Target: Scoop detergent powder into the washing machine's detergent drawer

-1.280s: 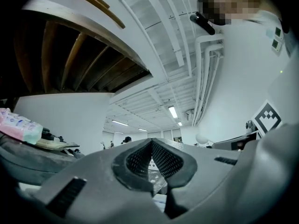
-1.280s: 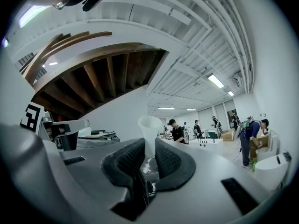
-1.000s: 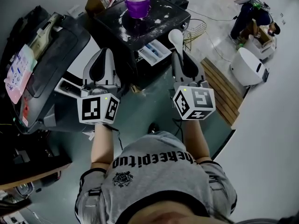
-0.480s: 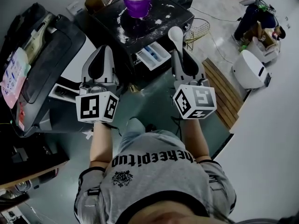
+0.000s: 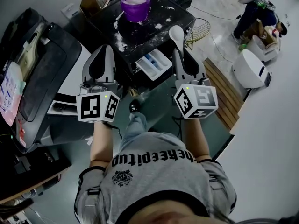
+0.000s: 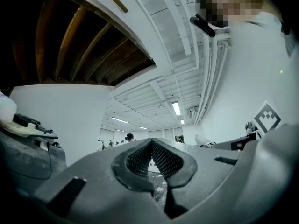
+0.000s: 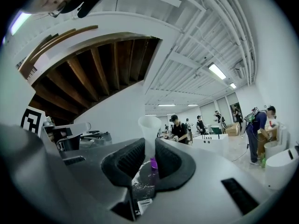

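The right tool is clamped on the handle of a white scoop. The scoop stands upright between the ribbed pads with its bowl above the tips. Seen from the head, the bowl hangs over the near right corner of the washing machine. Whether it holds any powder cannot be told.

The left tool has its jaws pressed together with nothing between them. It is held over the near left corner of the machine's top, level with the right tool and well apart from it.

A purple cup with white powder inside stands near the far left corner of the dark top. Spilled powder lies in streaks and patches on the top around the cup and toward the near edge.

The detergent drawer is pulled out from the machine's front, below the near edge, between the two tools. Its compartments are open to view, one showing blue.

A wire basket sits on the floor just beside the machine's right side.
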A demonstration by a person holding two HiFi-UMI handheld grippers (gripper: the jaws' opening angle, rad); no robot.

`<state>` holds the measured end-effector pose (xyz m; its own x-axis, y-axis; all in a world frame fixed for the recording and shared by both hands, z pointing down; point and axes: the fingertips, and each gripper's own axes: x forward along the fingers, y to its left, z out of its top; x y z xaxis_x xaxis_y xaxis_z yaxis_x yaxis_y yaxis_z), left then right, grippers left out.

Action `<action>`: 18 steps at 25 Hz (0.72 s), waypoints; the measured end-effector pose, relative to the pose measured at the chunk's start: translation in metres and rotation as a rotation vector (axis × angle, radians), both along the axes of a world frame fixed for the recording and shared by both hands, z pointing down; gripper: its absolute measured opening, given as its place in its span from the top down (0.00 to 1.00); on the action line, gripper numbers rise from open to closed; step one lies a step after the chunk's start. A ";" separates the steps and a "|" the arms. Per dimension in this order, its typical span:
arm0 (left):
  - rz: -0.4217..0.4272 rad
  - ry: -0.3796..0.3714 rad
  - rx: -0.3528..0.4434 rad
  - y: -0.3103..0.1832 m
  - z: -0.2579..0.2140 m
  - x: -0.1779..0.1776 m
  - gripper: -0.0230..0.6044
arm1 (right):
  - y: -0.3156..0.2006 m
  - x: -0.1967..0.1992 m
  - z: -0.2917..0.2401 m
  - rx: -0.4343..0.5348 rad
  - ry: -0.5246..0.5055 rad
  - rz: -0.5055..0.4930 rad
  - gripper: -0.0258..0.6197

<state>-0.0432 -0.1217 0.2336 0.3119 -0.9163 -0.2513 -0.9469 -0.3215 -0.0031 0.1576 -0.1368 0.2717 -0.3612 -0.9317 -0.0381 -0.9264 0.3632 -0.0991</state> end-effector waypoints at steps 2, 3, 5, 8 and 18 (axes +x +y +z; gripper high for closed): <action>0.004 0.005 -0.007 -0.020 0.002 -0.005 0.96 | -0.019 -0.005 0.000 -0.004 0.002 0.003 0.86; 0.006 0.006 -0.011 -0.030 0.002 -0.007 0.96 | -0.028 -0.008 0.000 -0.006 0.002 0.004 0.86; 0.010 0.004 -0.012 -0.050 0.000 -0.012 0.96 | -0.047 -0.013 -0.001 -0.008 0.003 0.006 0.86; 0.015 0.000 -0.009 -0.080 -0.004 -0.018 0.96 | -0.074 -0.019 -0.006 -0.005 0.006 0.014 0.86; 0.060 -0.003 -0.002 -0.159 -0.010 -0.036 0.96 | -0.145 -0.037 -0.011 -0.009 0.012 0.053 0.86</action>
